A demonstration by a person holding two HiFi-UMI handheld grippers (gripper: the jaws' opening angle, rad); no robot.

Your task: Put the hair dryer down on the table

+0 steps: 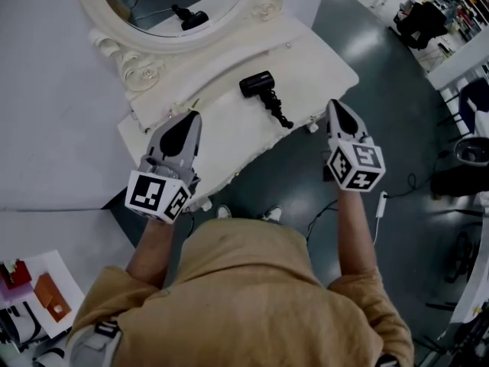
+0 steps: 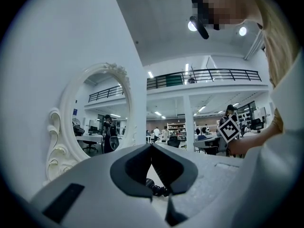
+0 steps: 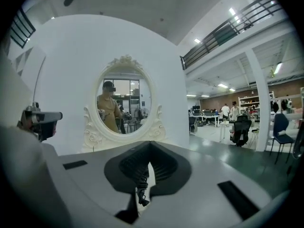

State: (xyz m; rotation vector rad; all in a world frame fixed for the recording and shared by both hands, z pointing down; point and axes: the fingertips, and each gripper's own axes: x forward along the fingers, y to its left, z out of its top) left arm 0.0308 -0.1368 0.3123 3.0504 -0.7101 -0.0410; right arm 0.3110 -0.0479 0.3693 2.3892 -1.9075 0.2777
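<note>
We are in a large open lab hall: rows of desks [image 3: 209,116], office chairs [image 3: 241,127], shelves [image 3: 248,103], a railed mezzanine [image 2: 204,75], strip lights [image 3: 222,85] overhead.

The hair dryer [image 1: 257,84] looked like matt black plastic. Under it, the surface [image 1: 321,67] was smooth and white. Behind it stood a carved cream mirror frame [image 1: 145,67]. The floor [image 1: 397,113] beyond shone glossy.

Black hair dryer [image 1: 257,85]; white table [image 1: 229,132]; tan shirt [image 1: 244,281].
</note>
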